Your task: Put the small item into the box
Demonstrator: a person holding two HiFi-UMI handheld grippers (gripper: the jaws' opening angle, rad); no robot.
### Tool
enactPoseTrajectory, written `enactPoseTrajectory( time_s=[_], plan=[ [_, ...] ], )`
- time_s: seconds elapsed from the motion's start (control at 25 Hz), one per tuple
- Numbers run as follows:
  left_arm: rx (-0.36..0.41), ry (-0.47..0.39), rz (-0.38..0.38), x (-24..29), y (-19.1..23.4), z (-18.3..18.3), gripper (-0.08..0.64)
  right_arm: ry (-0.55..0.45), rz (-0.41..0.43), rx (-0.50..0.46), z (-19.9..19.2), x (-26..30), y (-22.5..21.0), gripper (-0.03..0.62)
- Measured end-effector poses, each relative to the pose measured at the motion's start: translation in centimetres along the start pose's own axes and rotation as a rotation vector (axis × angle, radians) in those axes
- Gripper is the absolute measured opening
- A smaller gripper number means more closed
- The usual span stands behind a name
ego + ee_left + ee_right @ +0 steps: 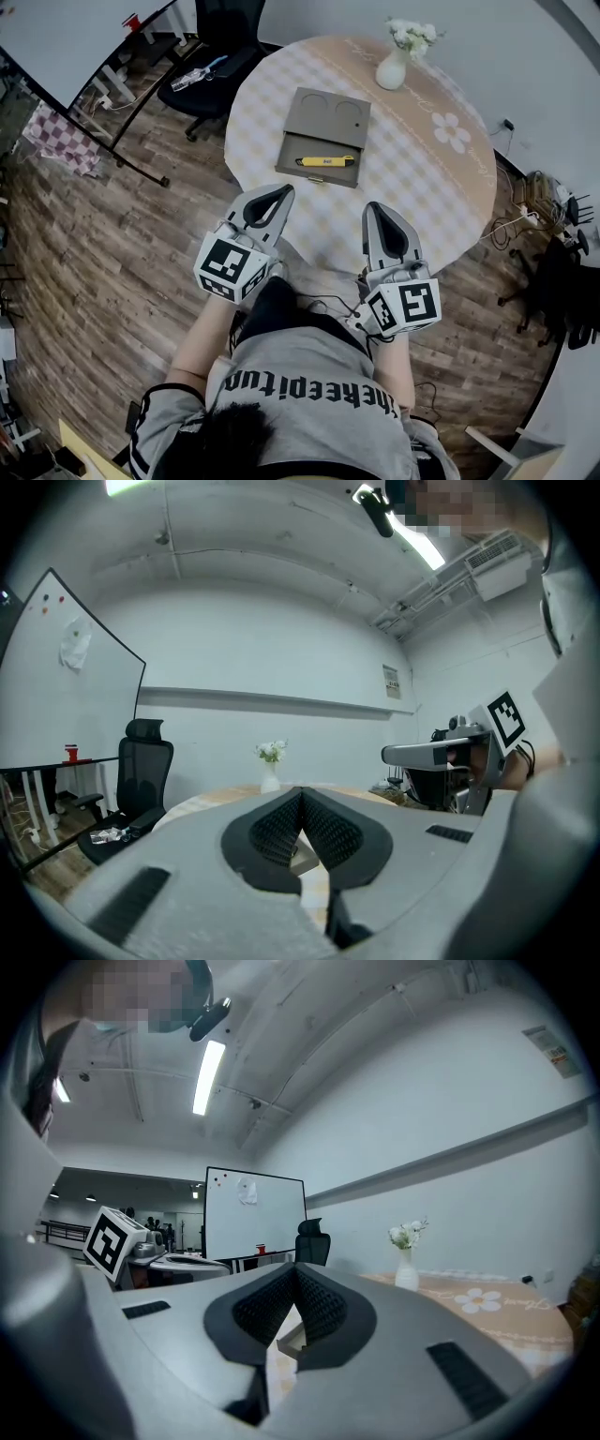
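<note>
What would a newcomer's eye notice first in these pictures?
The left tongs and right tongs, both shut and empty, hover at the near edge of the round table. Beyond them a box holds a yellow item in its open part; a vase stands at the far edge.

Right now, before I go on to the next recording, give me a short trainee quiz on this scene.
1. True or false: the left tongs and right tongs are both shut and empty.
2. Where is the yellow item? A) in the open box B) on the floor C) in the left tongs
3. Fill in: the vase holds white ____.
Key: 1 true; 2 A; 3 flowers.
</note>
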State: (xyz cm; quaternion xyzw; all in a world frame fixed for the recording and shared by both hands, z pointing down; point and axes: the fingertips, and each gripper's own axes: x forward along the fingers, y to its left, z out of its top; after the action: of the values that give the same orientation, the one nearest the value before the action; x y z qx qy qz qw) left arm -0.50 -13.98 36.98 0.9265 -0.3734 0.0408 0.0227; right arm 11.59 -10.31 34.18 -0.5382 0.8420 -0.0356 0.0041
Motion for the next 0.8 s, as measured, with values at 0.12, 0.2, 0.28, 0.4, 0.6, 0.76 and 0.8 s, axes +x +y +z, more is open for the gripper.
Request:
enactPoseTrajectory(
  time_s=[0.12,0.2,0.28,0.4,0.6,0.76,0.8],
  plan=[
    [0.004,-0.013,0.019,-0.6,-0.7,0.3,0.015,-0.011,0.02,-0.005,0.2,-0.7,0.3,0.006],
    [0.007,-0.023,0.03,-1.0,-1.2,0.5,0.015,-0.015,0.033,-0.008,0.3,-1.1,0.5,0.006],
    [0.009,-0.031,0.04,-1.3,-1.8,0.7,0.015,-0.02,0.045,-0.012,0.5,-1.6,0.6,0.006],
    [0.008,-0.042,0.054,-1.8,-2.6,1.0,0.015,-0.026,0.059,-0.014,0.6,-2.4,0.7,0.006],
    [0.011,-0.053,0.077,-2.4,-3.7,1.3,0.015,-0.032,0.08,-0.01,0.6,-3.5,0.6,0.006],
    [0.02,-0.064,0.098,-3.1,-4.2,1.7,0.015,-0.039,0.101,-0.007,0.7,-3.8,0.9,0.006],
    [0.021,-0.067,0.104,-3.3,-4.2,1.8,0.015,-0.04,0.106,-0.007,0.7,-3.8,1.0,0.006]
  ],
)
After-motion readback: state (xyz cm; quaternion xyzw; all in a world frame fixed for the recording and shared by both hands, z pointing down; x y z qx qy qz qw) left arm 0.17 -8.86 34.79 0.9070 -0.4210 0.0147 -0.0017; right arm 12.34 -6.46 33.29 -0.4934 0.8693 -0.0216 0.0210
